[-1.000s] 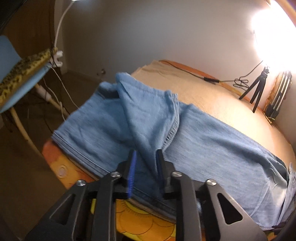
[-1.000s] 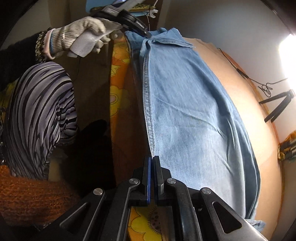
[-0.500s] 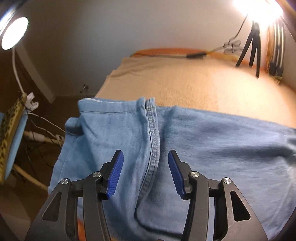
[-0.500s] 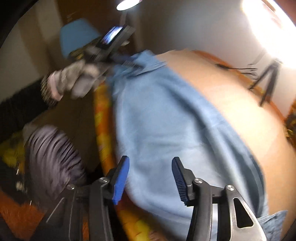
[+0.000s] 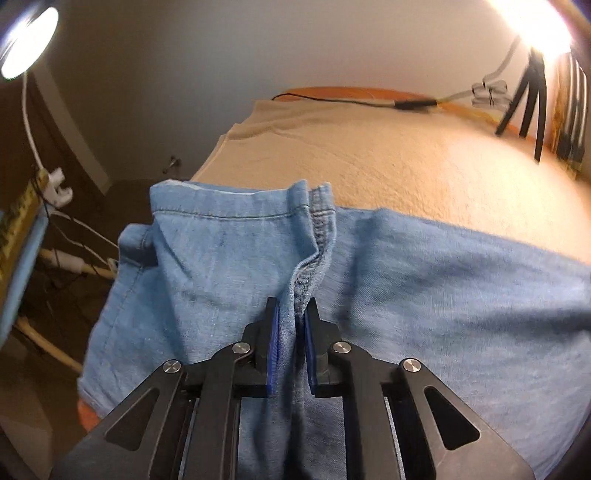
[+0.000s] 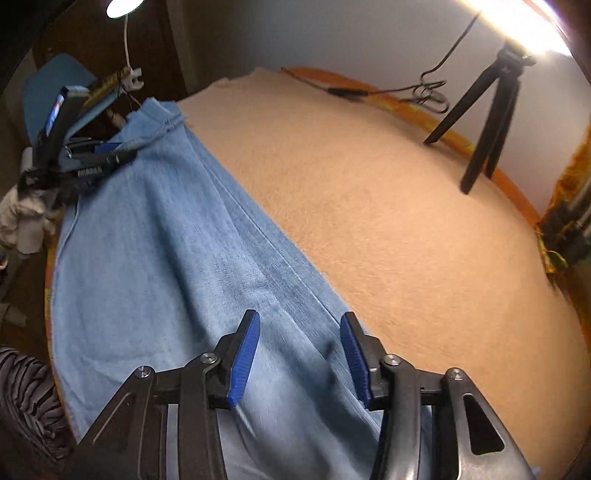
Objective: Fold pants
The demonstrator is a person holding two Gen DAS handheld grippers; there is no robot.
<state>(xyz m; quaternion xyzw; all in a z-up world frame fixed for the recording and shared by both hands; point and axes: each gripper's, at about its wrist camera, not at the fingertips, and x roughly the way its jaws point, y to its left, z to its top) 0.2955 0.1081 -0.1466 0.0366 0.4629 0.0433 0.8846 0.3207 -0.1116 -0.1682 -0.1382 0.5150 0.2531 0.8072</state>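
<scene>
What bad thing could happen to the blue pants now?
The left gripper pinches only a narrow ridge of the pants at the seam, so the cloth might slip out when lifted. The right gripper is open over the pants and holds nothing, so that side could sag. The cuffs lie at the bed's edge and might slide off.

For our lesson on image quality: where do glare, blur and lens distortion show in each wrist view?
Left wrist view: lamp and corner light blow out; tripod smeared; bed edge bowed. Right wrist view: light strip glares; gloved left hand soft; pants sharp only mid-frame.
</scene>
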